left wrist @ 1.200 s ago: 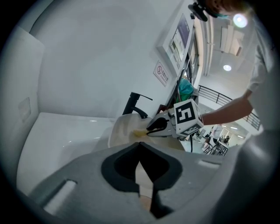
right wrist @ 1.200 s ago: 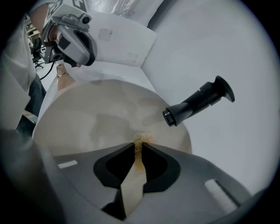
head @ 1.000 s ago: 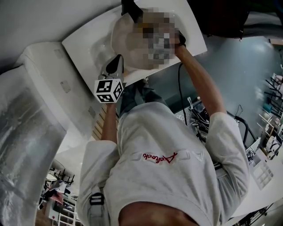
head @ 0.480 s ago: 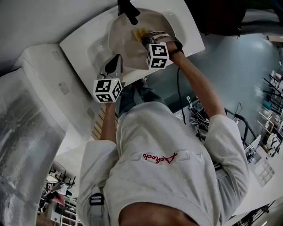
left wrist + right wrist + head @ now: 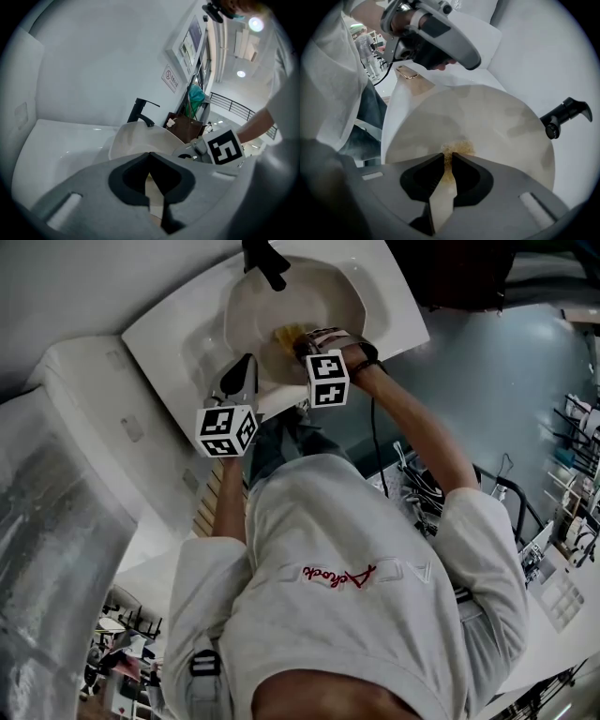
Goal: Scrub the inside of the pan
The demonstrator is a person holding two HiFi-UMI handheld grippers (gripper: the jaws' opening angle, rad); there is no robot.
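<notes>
A cream round pan (image 5: 314, 292) sits in a white sink top (image 5: 178, 324), with a black tap-like piece (image 5: 265, 261) at its far rim. My right gripper (image 5: 298, 336) reaches into the pan, shut on a yellow scrubber (image 5: 285, 333) that presses on the pan's inside. In the right gripper view the scrubber (image 5: 457, 149) sticks out from the closed jaws of the gripper (image 5: 449, 158) against the pan (image 5: 487, 112). My left gripper (image 5: 244, 371) is at the pan's near-left rim, shut on it. The left gripper view shows its jaws together (image 5: 150, 161) and the pan (image 5: 136, 140) ahead.
A white wall (image 5: 103, 56) rises behind the sink. A pale box-shaped unit (image 5: 84, 484) stands left of the sink. My own body and arms fill the lower head view. The left gripper (image 5: 433, 40) appears above the pan in the right gripper view.
My right gripper has slid with the scrubber across the pan's inside toward the left. The left gripper has stayed at the rim.
</notes>
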